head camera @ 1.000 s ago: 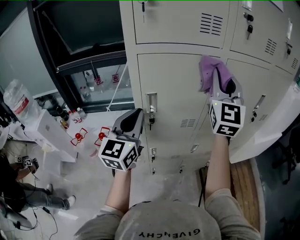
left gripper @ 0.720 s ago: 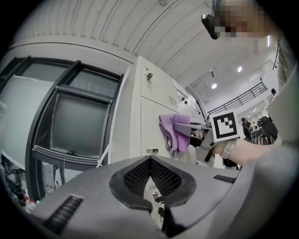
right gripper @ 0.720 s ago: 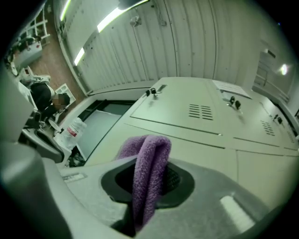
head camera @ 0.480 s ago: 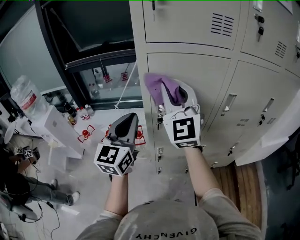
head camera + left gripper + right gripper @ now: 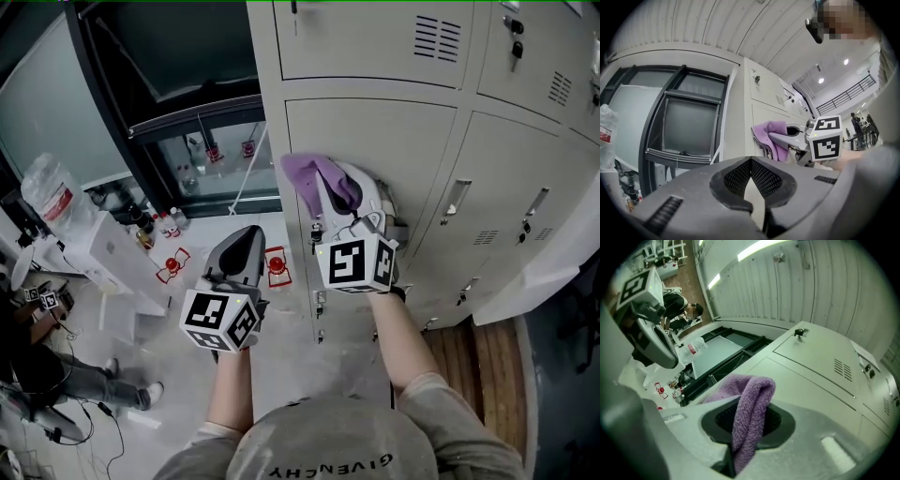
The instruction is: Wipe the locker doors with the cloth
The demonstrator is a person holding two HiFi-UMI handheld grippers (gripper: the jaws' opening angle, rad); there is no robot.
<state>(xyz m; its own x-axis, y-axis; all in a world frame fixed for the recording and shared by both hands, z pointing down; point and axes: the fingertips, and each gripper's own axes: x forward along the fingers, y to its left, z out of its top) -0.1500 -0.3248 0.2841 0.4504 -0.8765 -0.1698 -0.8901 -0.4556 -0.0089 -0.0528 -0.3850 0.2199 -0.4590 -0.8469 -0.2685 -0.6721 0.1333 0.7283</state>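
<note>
Head view: we find the right tool (image 5: 328, 190) clamped on the purple cloth (image 5: 305, 172). The cloth lies against the locker door (image 5: 394, 141) of the middle row, at that door's upper left corner, just beside the left edge of the locker bank (image 5: 267, 112). A bunched fold spreads ahead of the jaw tips onto the door. The rest of the cloth is drawn back between the jaws. The marker cube (image 5: 354, 264) of this tool faces the camera, and the forearm (image 5: 398, 337) behind it runs toward the lower edge of the view.

Right gripper view: we confirm the grip. A thick roll of cloth passes down through the gap between the two pads and fills it. The jaws are held narrow around the roll. Beyond the cloth we see the pale door panel, and further along a door with a slotted vent (image 5: 842, 367).

Left gripper view: we read the left tool (image 5: 751, 164) as closed, with the pad tips meeting and nothing between them. It points past the side of the locker bank toward the dark window frame (image 5: 670, 117). The right tool and cloth show beyond it, against the lockers.

In the head view the left tool hangs over the floor (image 5: 178, 366), well apart from the lockers and to the left of the right tool. A neighbouring door to the right carries an upright handle (image 5: 457, 200).
</note>
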